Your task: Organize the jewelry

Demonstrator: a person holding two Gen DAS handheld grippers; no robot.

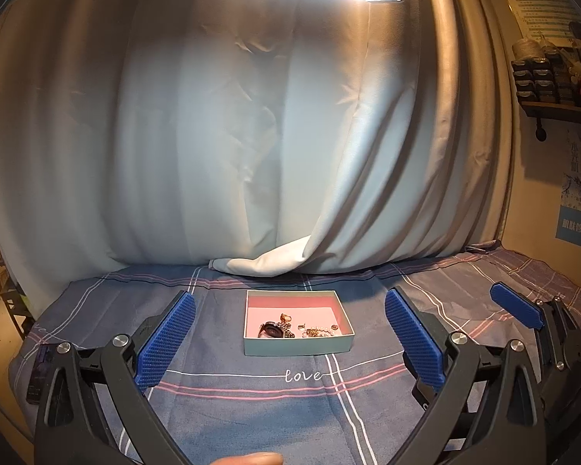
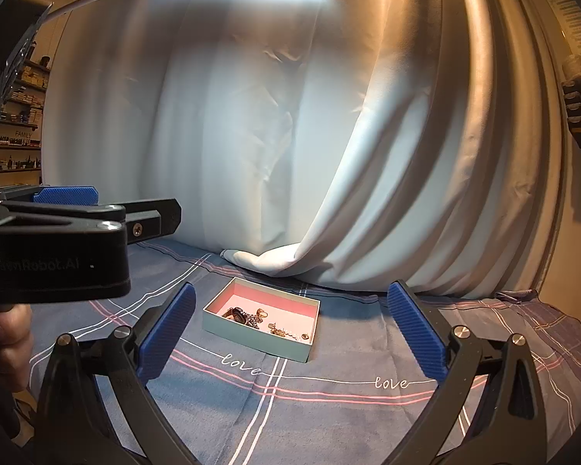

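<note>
L gripper (image 1: 290, 343) jaws wide apart, jewelry box (image 1: 299, 343) dead ahead mid-bed, long axis crosswise. R gripper (image 2: 290, 343) jaws apart too, box slightly left; L nearer, I judge.

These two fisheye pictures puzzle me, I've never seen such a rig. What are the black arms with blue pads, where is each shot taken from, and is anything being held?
No robot here: a person holds a hand-operated two-finger gripper in each hand, each with a camera looking along its fingers. In the left wrist view the left gripper frames the scene, and the right gripper shows at the side. The other picture looks out from the right gripper. Both stand open and hold nothing. On the checked bedsheet sits a small open box containing mixed jewelry, with a pale curtain behind.
</note>
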